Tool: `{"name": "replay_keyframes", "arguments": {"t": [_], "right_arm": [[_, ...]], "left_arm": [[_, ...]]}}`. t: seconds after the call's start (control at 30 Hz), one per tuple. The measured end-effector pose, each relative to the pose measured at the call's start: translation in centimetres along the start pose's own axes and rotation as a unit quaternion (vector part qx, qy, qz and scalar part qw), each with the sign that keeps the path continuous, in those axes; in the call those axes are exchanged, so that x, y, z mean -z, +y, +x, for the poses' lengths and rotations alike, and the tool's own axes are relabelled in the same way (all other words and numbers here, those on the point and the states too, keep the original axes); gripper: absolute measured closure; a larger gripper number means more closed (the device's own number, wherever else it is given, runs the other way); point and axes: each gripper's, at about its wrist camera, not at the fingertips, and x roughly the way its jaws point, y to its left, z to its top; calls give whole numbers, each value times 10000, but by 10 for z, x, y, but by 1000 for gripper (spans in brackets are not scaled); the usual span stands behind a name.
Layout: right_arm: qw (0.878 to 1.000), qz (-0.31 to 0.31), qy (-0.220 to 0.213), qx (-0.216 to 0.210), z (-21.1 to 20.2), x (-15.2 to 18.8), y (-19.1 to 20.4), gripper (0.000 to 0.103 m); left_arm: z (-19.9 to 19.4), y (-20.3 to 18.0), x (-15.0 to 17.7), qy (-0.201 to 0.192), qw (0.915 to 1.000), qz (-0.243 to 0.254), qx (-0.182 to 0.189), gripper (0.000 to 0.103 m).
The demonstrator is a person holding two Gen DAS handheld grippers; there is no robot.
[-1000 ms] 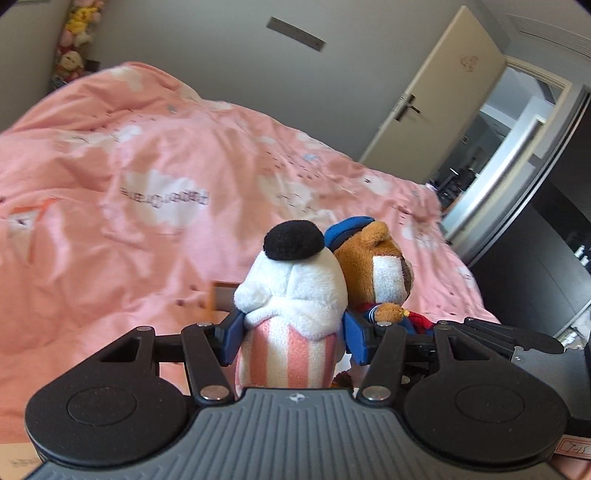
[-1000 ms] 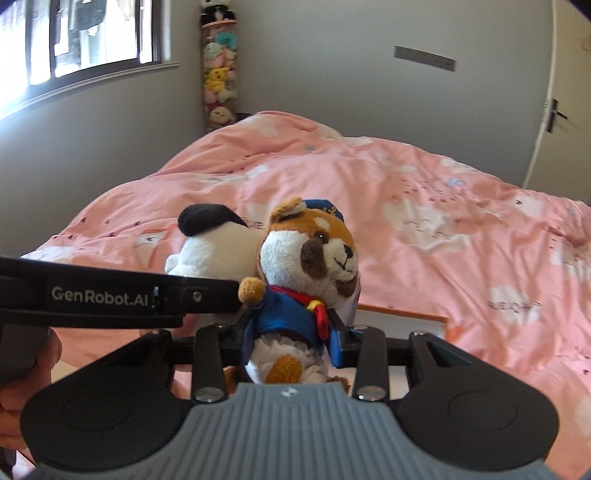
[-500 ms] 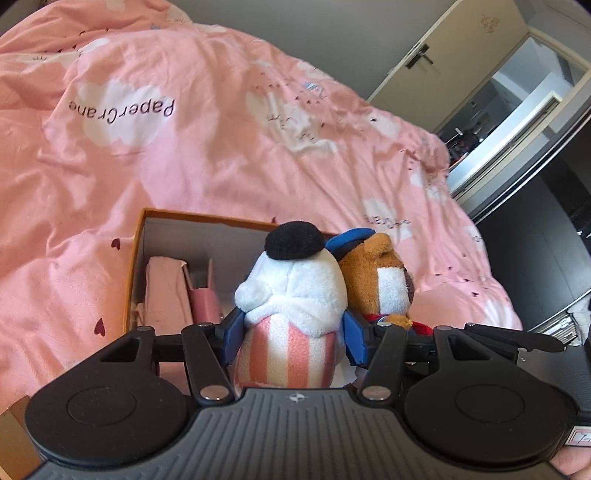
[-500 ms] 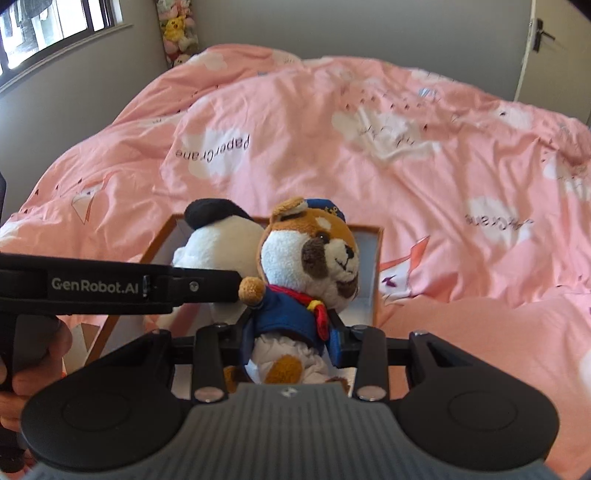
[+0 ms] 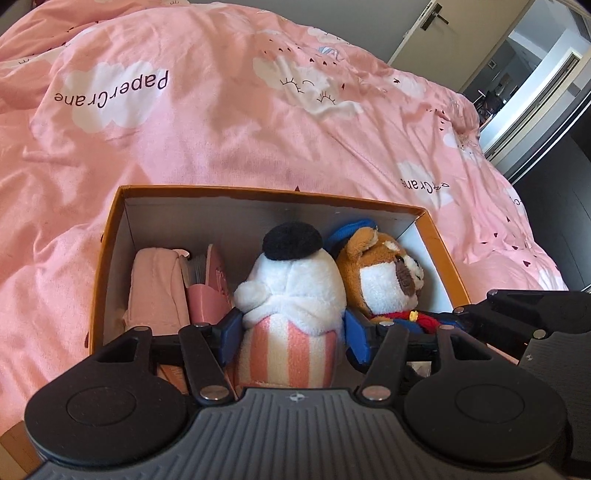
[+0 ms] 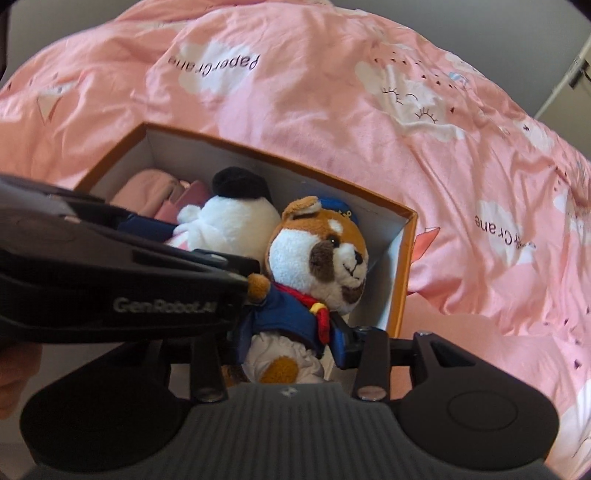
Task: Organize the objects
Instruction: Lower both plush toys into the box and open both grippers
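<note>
An orange cardboard box (image 5: 110,236) with a white inside lies open on the bed; it also shows in the right wrist view (image 6: 404,236). My left gripper (image 5: 291,332) is shut on a white plush with a black cap and pink-striped body (image 5: 295,284), held inside the box's opening. My right gripper (image 6: 288,332) is shut on a brown dog plush in a blue jacket and red scarf (image 6: 317,251), pressed against the white plush (image 6: 229,229) on its right. The dog plush (image 5: 380,273) also shows in the left wrist view.
A pink pouch (image 5: 157,284) and a pink booklet-like item (image 5: 208,288) stand in the box's left part. A pink quilt with cloud prints (image 5: 258,110) surrounds the box. A door (image 5: 436,26) and open doorway are at the far right.
Both grippers tilted down and moved toward the box with their plush toys. The toys now sit down inside the box's opening, where before they were above the bed.
</note>
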Motion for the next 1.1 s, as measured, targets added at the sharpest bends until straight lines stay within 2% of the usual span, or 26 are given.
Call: {"name": "replay_keyframes", "arguments": {"t": [0.13, 0.23, 0.3, 0.4, 0.5, 0.53, 0.6, 0.67, 0.7, 0.77, 0.87, 1.0, 1.1], "right_arm": [[9997, -238, 54, 44, 5, 1, 1, 56], [9994, -334, 52, -31, 3, 2, 1, 51], [9991, -413, 24, -130, 0, 4, 2, 40], [9988, -475, 7, -151, -5, 5, 3, 39], [9990, -427, -26, -143, -10, 6, 1, 40], [9990, -408, -55, -148, -12, 6, -1, 40], [9991, -362, -104, -192, -17, 8, -5, 46], [9988, -359, -187, -265, -24, 11, -8, 53], [9985, -397, -222, -295, -26, 12, -9, 57], [9977, -536, -340, -254, -32, 17, -6, 62], [9960, -765, -445, -90, -31, 21, 0, 70], [9951, -910, -388, -2, -21, 24, 6, 76], [9943, -1015, -318, 62, -14, 26, 10, 76]], "left_arm": [[3, -4, 0, 32, 9997, 249, -34, 31], [1, -5, -1, 117, 9990, 430, 1, 28], [-1, -2, -1, 131, 9991, 390, 82, 27], [-8, 0, -2, 97, 9986, 470, 240, 19], [-17, -2, -4, 63, 9970, 695, 323, 19], [-21, -1, -5, 76, 9960, 783, 419, 20], [-29, -1, -6, 121, 9936, 957, 580, 31], [-39, -2, -4, 123, 9908, 1179, 656, 33], [-43, -3, -1, 117, 9892, 1313, 643, 39], [-48, -7, 10, 28, 9851, 1635, 526, 46], [-43, -16, 29, -100, 9795, 1999, 215, 48], [-28, -24, 43, -88, 9757, 2185, -113, 56], [-20, -25, 41, 33, 9780, 2068, -257, 58]]}}
